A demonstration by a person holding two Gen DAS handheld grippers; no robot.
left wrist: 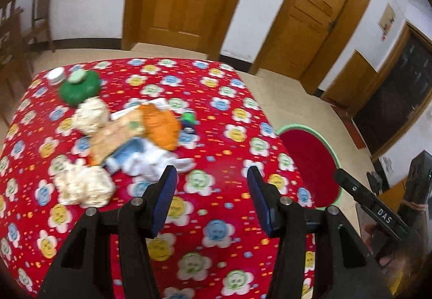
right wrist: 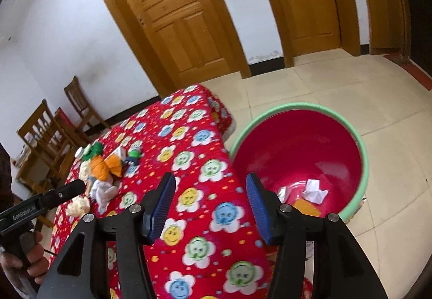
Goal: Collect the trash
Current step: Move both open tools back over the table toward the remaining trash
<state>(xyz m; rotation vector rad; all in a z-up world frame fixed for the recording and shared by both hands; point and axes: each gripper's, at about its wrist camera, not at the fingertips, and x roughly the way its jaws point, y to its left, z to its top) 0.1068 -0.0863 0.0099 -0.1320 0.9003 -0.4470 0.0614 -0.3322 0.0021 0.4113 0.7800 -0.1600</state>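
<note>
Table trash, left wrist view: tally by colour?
Cream paper wads: 2
Orange wrapper: 1
Tan packet: 1
White-and-blue pieces: 1 cluster, too blurred to split
Green items: 2
White lid: 1
Total: 8

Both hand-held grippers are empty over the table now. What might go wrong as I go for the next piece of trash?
1. The trash pile is tightly heaped, so the open left hand-held gripper may snag several pieces and drop one.
2. The red bin sits below the table edge; a release from the open right hand-held gripper made too early could miss it.
</note>
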